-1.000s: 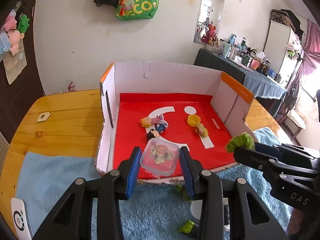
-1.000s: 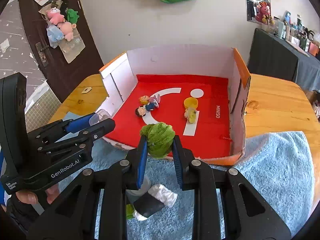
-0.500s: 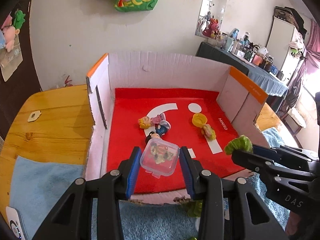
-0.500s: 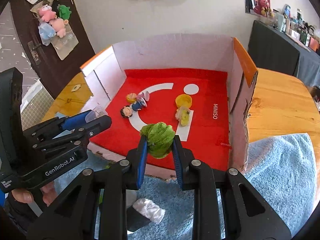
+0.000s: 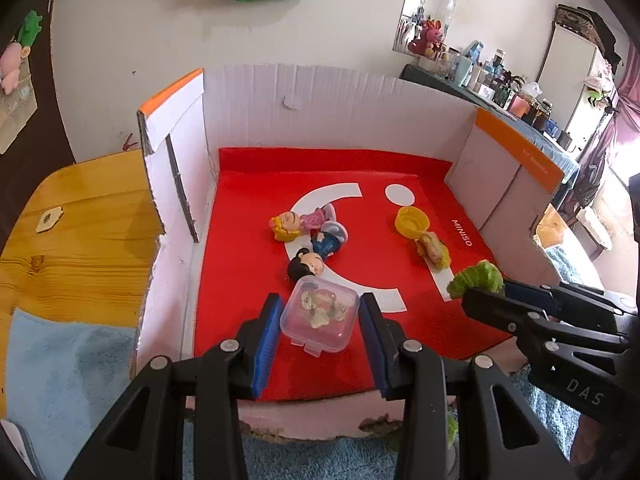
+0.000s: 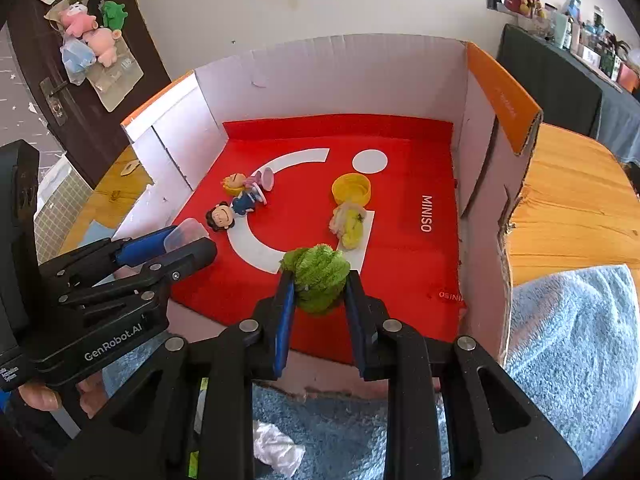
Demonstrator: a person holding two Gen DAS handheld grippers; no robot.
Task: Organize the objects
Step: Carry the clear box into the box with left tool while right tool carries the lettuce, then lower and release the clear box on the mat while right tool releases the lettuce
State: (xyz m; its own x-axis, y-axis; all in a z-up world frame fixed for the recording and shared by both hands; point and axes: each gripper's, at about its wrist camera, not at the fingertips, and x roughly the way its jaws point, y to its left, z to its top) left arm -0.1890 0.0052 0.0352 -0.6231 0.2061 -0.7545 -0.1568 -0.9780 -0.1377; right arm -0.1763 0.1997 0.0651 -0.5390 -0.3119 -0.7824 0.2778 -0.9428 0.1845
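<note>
My left gripper (image 5: pixel 320 312) is shut on a small clear plastic box (image 5: pixel 322 314) with trinkets inside, held over the near part of the red-floored cardboard box (image 5: pixel 240 264). My right gripper (image 6: pixel 320 280) is shut on a fuzzy green plush ball (image 6: pixel 318 276), also above the box's near edge. Each gripper shows in the other's view: the right gripper (image 5: pixel 480 284) at the right of the left wrist view, the left gripper (image 6: pixel 188 240) at the left of the right wrist view. On the red floor lie two small dolls (image 5: pixel 308 236), a yellow cap (image 5: pixel 412 222) and a yellowish toy (image 5: pixel 432 250).
The cardboard box (image 6: pixel 500 96) has tall white walls with orange-topped flaps and a low torn front edge. It sits on a wooden table (image 6: pixel 572 204) partly covered by a blue towel (image 6: pixel 572 336). A crumpled white scrap (image 6: pixel 276 448) lies on the towel below my right gripper.
Both grippers have moved forward and down, from over the blue towel to over the near part of the box's red floor, each still holding its object.
</note>
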